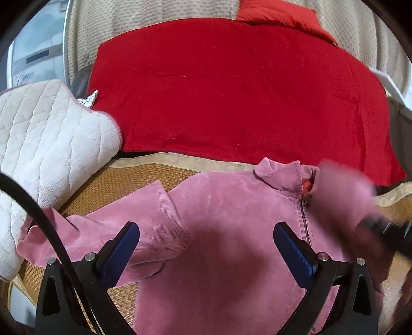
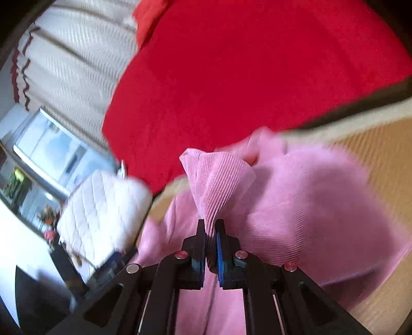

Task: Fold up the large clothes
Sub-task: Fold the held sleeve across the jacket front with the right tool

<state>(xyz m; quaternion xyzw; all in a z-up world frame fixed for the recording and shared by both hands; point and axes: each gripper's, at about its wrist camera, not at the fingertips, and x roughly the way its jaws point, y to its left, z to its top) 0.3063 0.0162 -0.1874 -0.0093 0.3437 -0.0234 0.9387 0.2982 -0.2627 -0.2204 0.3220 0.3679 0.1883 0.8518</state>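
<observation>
A pink corduroy zip jacket [image 1: 231,211] lies front up on a woven mat, collar toward the red blanket, one sleeve [image 1: 108,226] folded across at the left. My left gripper [image 1: 206,239] hangs open and empty just above its chest. My right gripper [image 2: 210,226] is shut on a pinched fold of the pink jacket [image 2: 219,180] and lifts it; the rest of the cloth hangs blurred below. In the left wrist view the right gripper [image 1: 381,229] is a dark blur at the right edge with raised pink cloth.
A red blanket [image 1: 231,90] covers the bed beyond the jacket. A white quilted pillow [image 1: 49,144] lies at the left, partly on the woven mat [image 1: 123,177]. An orange-red cushion [image 1: 280,15] sits at the back. A black cable [image 1: 38,214] crosses the left.
</observation>
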